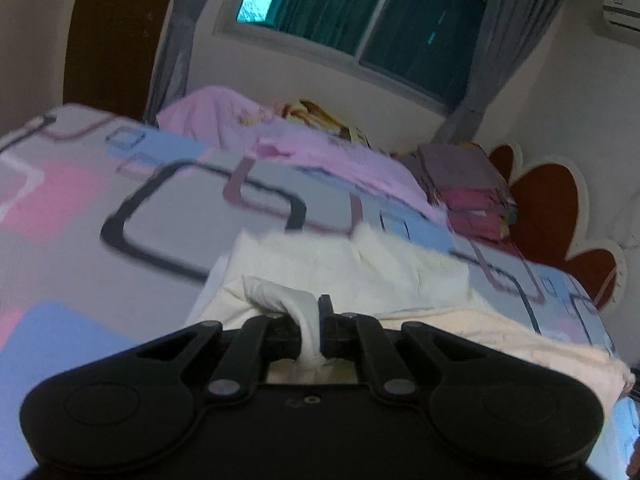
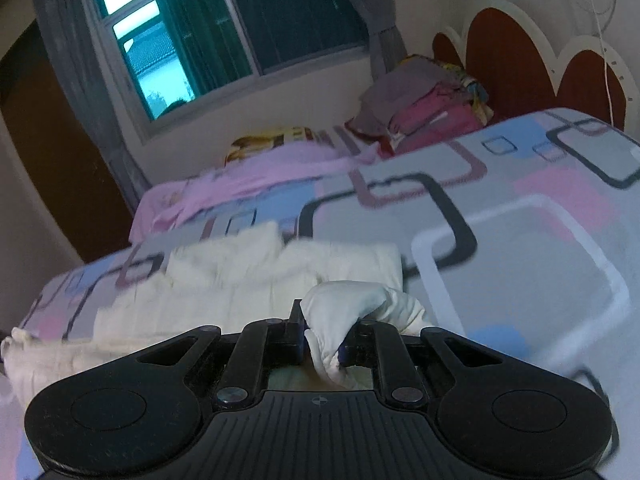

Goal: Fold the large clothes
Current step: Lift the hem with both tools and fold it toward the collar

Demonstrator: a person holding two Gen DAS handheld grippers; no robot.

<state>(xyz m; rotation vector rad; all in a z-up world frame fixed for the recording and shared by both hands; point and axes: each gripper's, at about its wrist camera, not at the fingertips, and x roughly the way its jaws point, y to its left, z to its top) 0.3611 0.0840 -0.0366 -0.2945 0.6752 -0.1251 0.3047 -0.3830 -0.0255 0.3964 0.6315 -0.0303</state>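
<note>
No readable text, label, brand or number in either view. Air conditioner (image 1: 622, 10) bears small dark mark, too blurred to read.

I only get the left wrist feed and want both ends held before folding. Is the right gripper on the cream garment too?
Observer: Yes, the right gripper is shut on a bunched fold of the cream garment.
Operator: Anything past its far side?
Observer: Only patterned bedsheet; the garment ends just beyond that gripper.
Operator: What's near the headboard?
Observer: A stack of folded clothes beside the red headboard, apart from the garment.
</note>
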